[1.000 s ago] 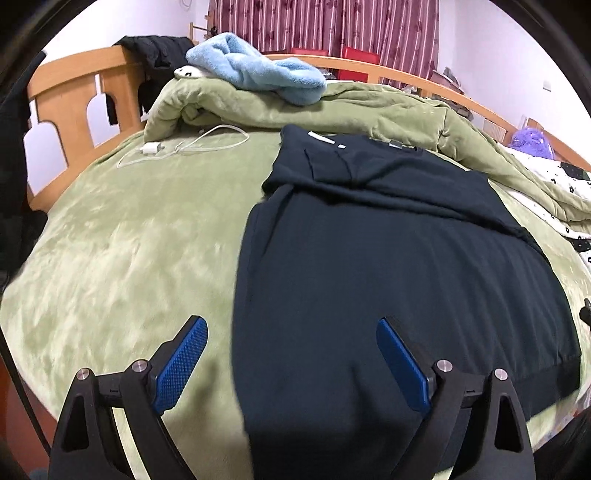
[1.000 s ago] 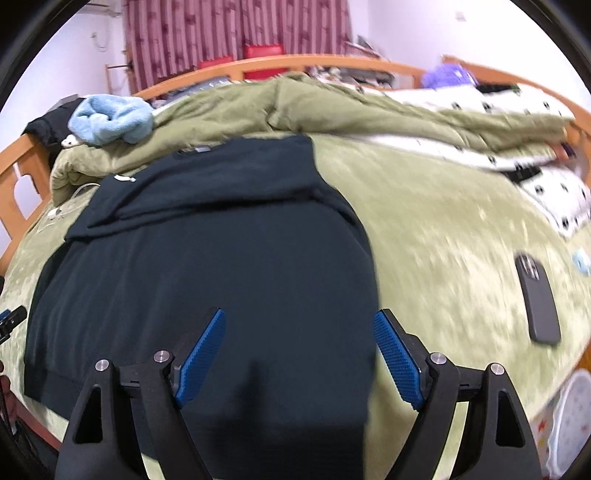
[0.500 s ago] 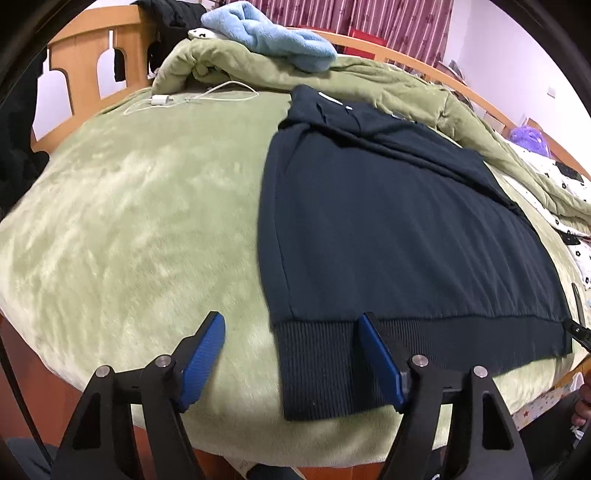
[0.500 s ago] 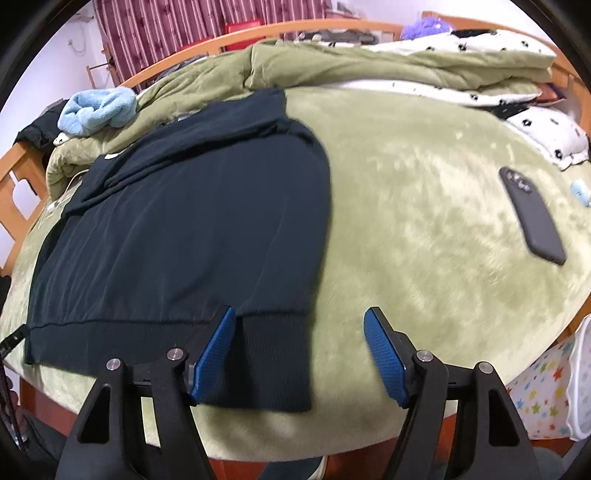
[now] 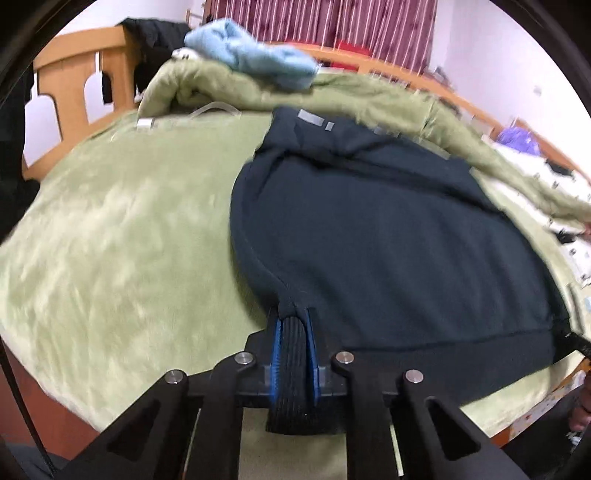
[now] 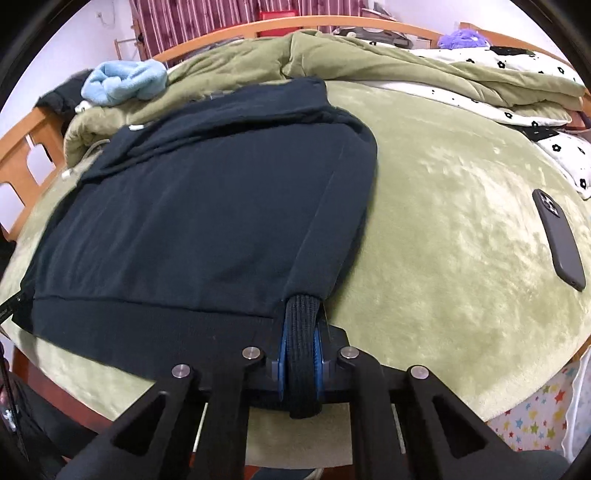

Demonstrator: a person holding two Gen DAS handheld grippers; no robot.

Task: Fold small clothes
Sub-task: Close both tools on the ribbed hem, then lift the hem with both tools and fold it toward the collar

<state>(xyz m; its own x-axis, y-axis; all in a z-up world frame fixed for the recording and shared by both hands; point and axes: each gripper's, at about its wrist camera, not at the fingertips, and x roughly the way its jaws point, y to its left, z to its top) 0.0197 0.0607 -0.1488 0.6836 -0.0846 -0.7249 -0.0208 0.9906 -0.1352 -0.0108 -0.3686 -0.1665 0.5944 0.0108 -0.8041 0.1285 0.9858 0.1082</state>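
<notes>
1. A dark navy knit sweater with a ribbed hem [image 5: 388, 236] lies spread flat on a bed covered with a pale green plush blanket [image 5: 122, 236], filling the centre and right of the left wrist view and the centre-left of the right wrist view.
2. At the bottom centre of the left wrist view, the left gripper [image 5: 294, 325] has its blue-padded fingers [image 5: 277, 347] pressed together on the ribbed hem at the sweater's near corner, and a fold of ribbing bulges between them.
3. At the bottom centre of the right wrist view, the right gripper [image 6: 303, 321] pinches the other near hem corner of the sweater [image 6: 207, 206]; its blue fingers [image 6: 283, 354] are closed on a thick fold of ribbing.
4. A dark rectangular phone [image 6: 559, 240] lies on the blanket at the right edge of the right wrist view, well apart from the sweater.
5. A crumpled light blue fleece cloth [image 6: 123, 83] sits on a bunched olive-green quilt [image 6: 332, 55] at the upper left of that view, beyond the sweater's far end.
6. A wooden bed frame [image 5: 74, 85] stands at the upper left of the left wrist view, with maroon striped curtains [image 5: 332, 22] behind it.
</notes>
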